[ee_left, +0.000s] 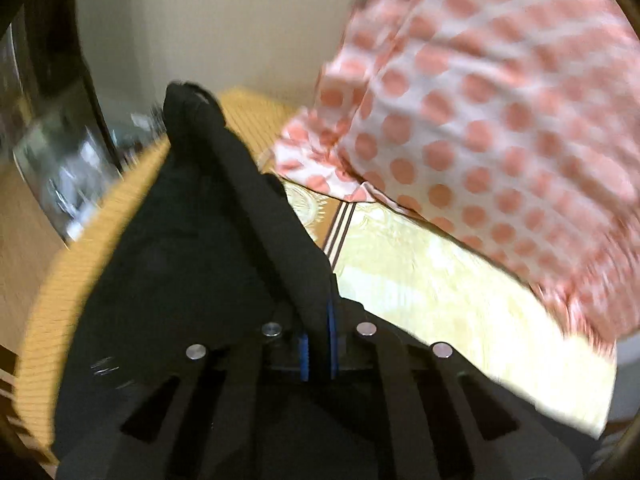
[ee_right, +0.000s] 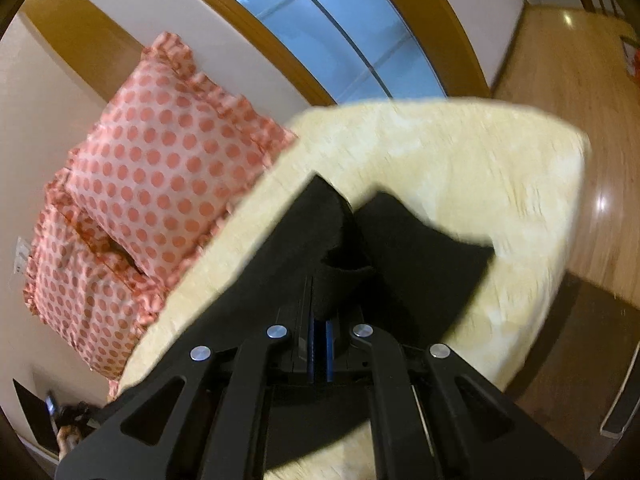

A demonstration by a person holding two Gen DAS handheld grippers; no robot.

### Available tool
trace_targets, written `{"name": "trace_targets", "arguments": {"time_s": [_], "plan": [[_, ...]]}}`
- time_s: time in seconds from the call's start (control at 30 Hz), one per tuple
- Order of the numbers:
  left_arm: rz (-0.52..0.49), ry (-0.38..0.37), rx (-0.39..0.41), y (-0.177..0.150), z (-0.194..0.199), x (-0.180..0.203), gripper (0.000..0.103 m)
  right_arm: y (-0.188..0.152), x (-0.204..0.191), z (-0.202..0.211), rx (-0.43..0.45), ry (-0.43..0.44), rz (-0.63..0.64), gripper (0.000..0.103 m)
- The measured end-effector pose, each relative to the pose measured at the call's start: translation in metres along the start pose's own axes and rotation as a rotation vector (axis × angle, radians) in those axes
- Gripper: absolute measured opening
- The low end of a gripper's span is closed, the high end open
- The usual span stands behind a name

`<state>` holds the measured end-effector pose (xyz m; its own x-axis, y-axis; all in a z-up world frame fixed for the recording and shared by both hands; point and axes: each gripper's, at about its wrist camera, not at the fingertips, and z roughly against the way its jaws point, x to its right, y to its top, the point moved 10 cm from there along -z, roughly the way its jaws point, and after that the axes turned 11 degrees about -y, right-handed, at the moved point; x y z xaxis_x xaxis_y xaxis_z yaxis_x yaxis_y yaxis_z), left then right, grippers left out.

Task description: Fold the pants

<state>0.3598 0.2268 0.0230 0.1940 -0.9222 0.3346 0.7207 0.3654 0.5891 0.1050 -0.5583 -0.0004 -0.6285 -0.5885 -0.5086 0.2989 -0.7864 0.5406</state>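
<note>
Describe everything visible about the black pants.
The black pants are plain, matte, soft fabric, bunched and creased rather than flat. Each claw is shut on a fold: the left claw grips a raised ridge of cloth, the right claw another. They drape over the pale yellow bedspread; motion blur hides seams and details.

Pants [ee_right: 420, 256] plain black. Bedspread [ee_right: 460, 152] pale yellow. Pillows [ee_right: 160, 168] white with coral-pink dots, frilled edges. Mat [ee_left: 60, 300] orange, ribbed. Gripper pads [ee_right: 329, 350] blue.
</note>
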Motion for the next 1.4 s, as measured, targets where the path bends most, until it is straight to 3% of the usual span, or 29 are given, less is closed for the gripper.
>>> {"name": "trace_targets", "arguments": {"time_s": [0.13, 0.2, 0.3, 0.43, 0.63, 0.73, 1.03, 1.17, 1.27, 1.3, 1.37, 1.4], "plan": [[-0.034, -0.005, 0.109, -0.050, 0.096, -0.014, 0.008, 0.031, -0.015, 0.023, 0.114, 0.059, 0.039, 0.004], [-0.011, 0.026, 0.136, -0.097, 0.125, -0.036, 0.012, 0.028, -0.001, 0.016, 0.083, 0.017, 0.021, 0.004], [0.073, 0.051, 0.093, -0.165, 0.132, -0.073, 0.010, 0.001, 0.035, -0.012, -0.053, -0.056, -0.053, 0.004], [0.121, 0.080, 0.049, -0.216, 0.120, -0.098, 0.010, -0.018, 0.056, -0.023, -0.110, -0.067, -0.111, 0.004], [0.087, 0.082, 0.087, -0.207, 0.130, -0.096, 0.010, -0.011, 0.054, -0.002, -0.060, -0.049, -0.091, 0.004], [0.085, 0.079, 0.054, -0.210, 0.118, -0.097, 0.012, -0.020, 0.069, -0.014, -0.134, -0.073, -0.135, 0.003], [0.063, 0.066, 0.062, -0.206, 0.117, -0.099, 0.013, -0.020, 0.073, 0.001, -0.093, -0.055, -0.154, 0.003], [0.027, 0.094, 0.060, -0.208, 0.115, -0.100, 0.019, -0.025, 0.077, -0.002, -0.098, -0.088, -0.120, 0.005], [-0.023, 0.161, 0.081, -0.210, 0.128, -0.098, 0.054, -0.019, 0.081, 0.010, -0.061, -0.110, -0.120, 0.043], [-0.044, 0.198, 0.111, -0.209, 0.138, -0.098, 0.057, -0.014, 0.086, 0.016, -0.025, -0.111, -0.140, 0.066], [-0.067, 0.234, 0.143, -0.207, 0.150, -0.097, 0.058, -0.007, 0.096, 0.023, 0.025, -0.111, -0.170, 0.068], [-0.077, 0.250, 0.170, -0.205, 0.159, -0.095, 0.062, -0.006, 0.099, 0.023, 0.027, -0.102, -0.182, 0.061]]}}
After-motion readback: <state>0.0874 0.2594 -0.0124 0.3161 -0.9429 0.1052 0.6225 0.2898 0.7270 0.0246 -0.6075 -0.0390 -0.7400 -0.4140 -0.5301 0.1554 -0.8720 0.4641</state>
